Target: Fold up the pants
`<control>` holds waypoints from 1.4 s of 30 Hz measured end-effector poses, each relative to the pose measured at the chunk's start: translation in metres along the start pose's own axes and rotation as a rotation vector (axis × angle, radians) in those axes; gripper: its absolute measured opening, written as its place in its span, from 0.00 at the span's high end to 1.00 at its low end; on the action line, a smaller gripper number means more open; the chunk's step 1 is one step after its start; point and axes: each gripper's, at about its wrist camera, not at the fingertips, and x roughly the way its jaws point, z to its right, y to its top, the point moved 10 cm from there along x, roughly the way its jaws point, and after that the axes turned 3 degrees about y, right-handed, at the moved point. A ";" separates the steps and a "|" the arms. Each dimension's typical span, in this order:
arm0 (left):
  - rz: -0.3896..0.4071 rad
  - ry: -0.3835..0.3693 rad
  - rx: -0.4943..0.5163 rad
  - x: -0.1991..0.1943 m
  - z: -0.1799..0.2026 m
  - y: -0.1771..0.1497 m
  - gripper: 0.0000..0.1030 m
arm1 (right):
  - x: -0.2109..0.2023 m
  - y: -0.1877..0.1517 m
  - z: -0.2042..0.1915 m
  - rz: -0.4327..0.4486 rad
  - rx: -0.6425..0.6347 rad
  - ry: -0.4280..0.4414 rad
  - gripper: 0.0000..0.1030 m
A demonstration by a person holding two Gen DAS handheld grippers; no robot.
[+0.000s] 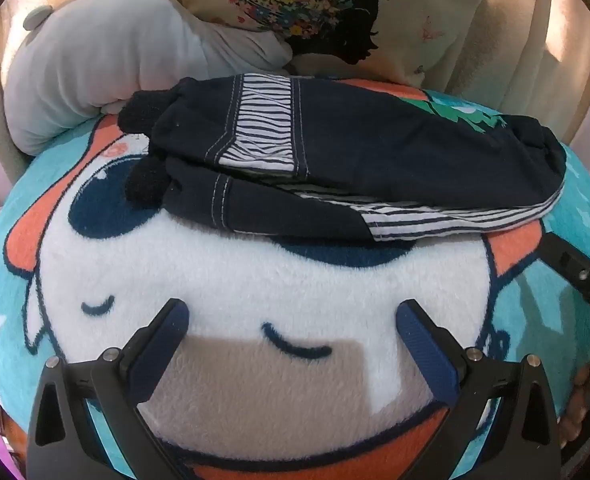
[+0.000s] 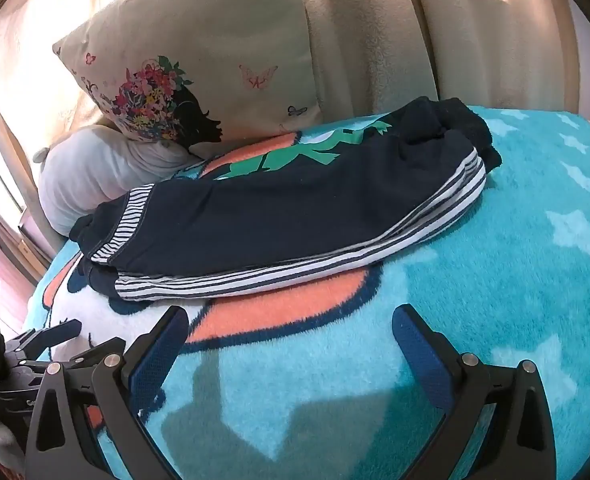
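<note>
Small navy pants with white-and-navy striped side panels lie folded lengthwise, one leg on the other, on a fleece cartoon blanket. They also show in the right wrist view, cuffs at the left, waistband at the far right. My left gripper is open and empty, hovering over the blanket in front of the pants. My right gripper is open and empty, in front of the pants' striped edge. The right gripper's finger shows at the right edge of the left wrist view.
A cream pillow with a flower print and a grey-white cushion lean against the beige sofa back behind the pants. The left gripper shows at the lower left of the right wrist view. The blanket's turquoise star area lies right.
</note>
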 end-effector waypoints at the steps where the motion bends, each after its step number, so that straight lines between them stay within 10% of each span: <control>1: 0.002 0.007 0.007 0.000 0.001 0.000 0.00 | -0.001 0.001 0.001 0.008 0.013 0.009 0.01; 6: -0.017 -0.055 0.006 -0.005 -0.003 0.004 0.05 | -0.008 0.001 0.000 0.038 0.049 0.024 0.01; 8: 0.005 -0.119 -0.029 -0.019 -0.015 0.015 0.35 | -0.013 0.002 -0.001 0.011 0.036 0.012 0.01; 17: -0.027 -0.230 -0.265 -0.014 -0.087 0.053 0.32 | -0.038 0.027 0.058 -0.043 0.243 0.068 0.06; 25: -0.061 -0.461 -0.320 0.014 -0.061 0.077 0.31 | -0.031 0.046 0.095 -0.039 0.303 0.031 0.13; 30: -0.111 -0.449 -0.310 0.026 -0.044 0.088 0.31 | -0.009 0.063 0.104 -0.039 0.330 0.040 0.13; 33: -0.145 -0.391 -0.268 0.030 -0.039 0.089 0.89 | 0.008 0.071 0.105 -0.043 0.342 0.048 0.15; 39: -0.102 -0.395 -0.287 0.013 -0.051 0.092 0.93 | 0.028 0.076 0.101 -0.074 0.389 0.113 0.81; 42: -0.065 -0.388 -0.284 -0.006 -0.055 0.090 0.93 | 0.013 0.076 0.093 -0.050 0.392 0.147 0.85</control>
